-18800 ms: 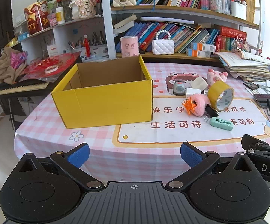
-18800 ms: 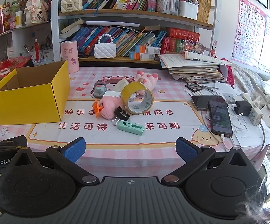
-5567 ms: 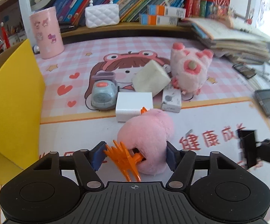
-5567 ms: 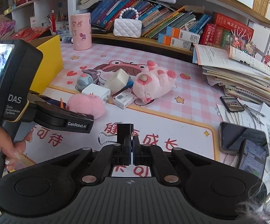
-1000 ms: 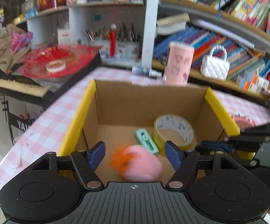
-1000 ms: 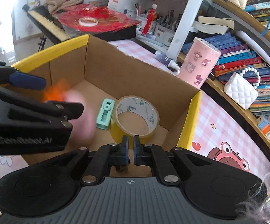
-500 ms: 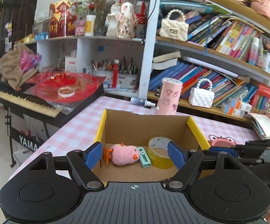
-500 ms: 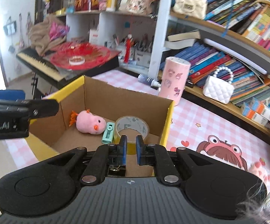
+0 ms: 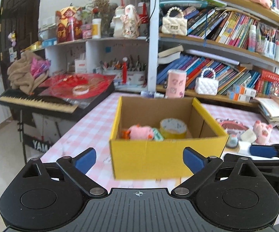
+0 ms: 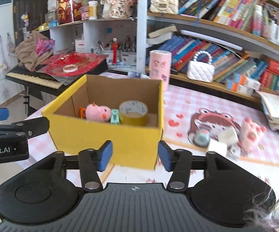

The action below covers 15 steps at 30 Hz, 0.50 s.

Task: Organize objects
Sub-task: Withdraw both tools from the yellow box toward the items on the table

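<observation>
The yellow cardboard box [image 9: 166,154] stands on the pink checked table and holds a pink plush with an orange clip [image 9: 139,132], a mint green item [image 9: 157,134] and a roll of tape [image 9: 173,127]. My left gripper [image 9: 139,158] hangs in front of the box, its jaws opening with nothing between them. In the right wrist view the box [image 10: 104,133] shows the plush [image 10: 98,113], the mint item [image 10: 114,118] and the tape [image 10: 133,114]. My right gripper [image 10: 135,154] is also opening and empty. The black binder clip is out of sight.
Right of the box lie a pink pig plush [image 10: 250,135], a grey-blue gadget [image 10: 202,136], a white box [image 10: 216,147] and a beige block [image 10: 228,135]. A pink cup [image 10: 159,67], a white purse [image 10: 200,70] and bookshelves stand behind. A keyboard [image 9: 37,102] sits left.
Both grippers have drawn back from over the box and spread their jaws. The pink plush dropped into the box. The right gripper, shut a second ago, has opened.
</observation>
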Each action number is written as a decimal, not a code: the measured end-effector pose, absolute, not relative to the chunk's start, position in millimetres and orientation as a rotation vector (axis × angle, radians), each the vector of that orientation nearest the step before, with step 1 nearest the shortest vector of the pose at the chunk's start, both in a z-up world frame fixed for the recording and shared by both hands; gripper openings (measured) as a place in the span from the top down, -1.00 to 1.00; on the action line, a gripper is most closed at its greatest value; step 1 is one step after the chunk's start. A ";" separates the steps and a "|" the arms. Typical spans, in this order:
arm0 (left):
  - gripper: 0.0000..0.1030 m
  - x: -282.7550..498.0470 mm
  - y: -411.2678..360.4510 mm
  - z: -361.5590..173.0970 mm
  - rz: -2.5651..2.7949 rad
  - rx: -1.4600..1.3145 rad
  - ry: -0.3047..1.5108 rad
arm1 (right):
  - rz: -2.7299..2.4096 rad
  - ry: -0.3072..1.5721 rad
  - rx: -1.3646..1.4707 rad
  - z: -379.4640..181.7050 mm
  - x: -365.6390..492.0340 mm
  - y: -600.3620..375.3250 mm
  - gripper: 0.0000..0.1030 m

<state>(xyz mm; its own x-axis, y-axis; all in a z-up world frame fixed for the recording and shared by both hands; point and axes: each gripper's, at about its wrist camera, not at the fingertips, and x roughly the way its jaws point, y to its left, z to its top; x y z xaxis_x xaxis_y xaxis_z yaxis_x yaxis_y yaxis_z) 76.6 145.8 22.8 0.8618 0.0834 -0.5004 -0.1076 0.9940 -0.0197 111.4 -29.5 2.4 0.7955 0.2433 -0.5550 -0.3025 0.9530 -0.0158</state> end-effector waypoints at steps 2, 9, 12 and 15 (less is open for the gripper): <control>-0.90 68.7 147.5 17.7 0.100 -0.059 0.548 | 0.263 0.586 -0.101 -2.8 99.0 -31.6 -0.35; -0.91 46.0 145.1 5.9 0.077 -0.058 0.600 | 0.209 0.610 -0.097 -13.5 71.5 -38.1 -0.51; -0.92 37.4 142.1 2.4 0.063 -0.052 0.610 | 0.203 0.613 -0.104 -17.2 58.9 -38.8 -0.56; -0.94 30.1 138.1 -0.6 0.041 -0.046 0.621 | 0.192 0.617 -0.108 -19.7 47.9 -40.5 -0.61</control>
<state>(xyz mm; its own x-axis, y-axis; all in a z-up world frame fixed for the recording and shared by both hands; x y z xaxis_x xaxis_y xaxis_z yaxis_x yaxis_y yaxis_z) 30.1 138.1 -0.6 0.8124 0.0243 -0.5826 -0.0520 0.9982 -0.0310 47.9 -40.5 -19.7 0.7988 0.1463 -0.5835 -0.2106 0.9766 -0.0435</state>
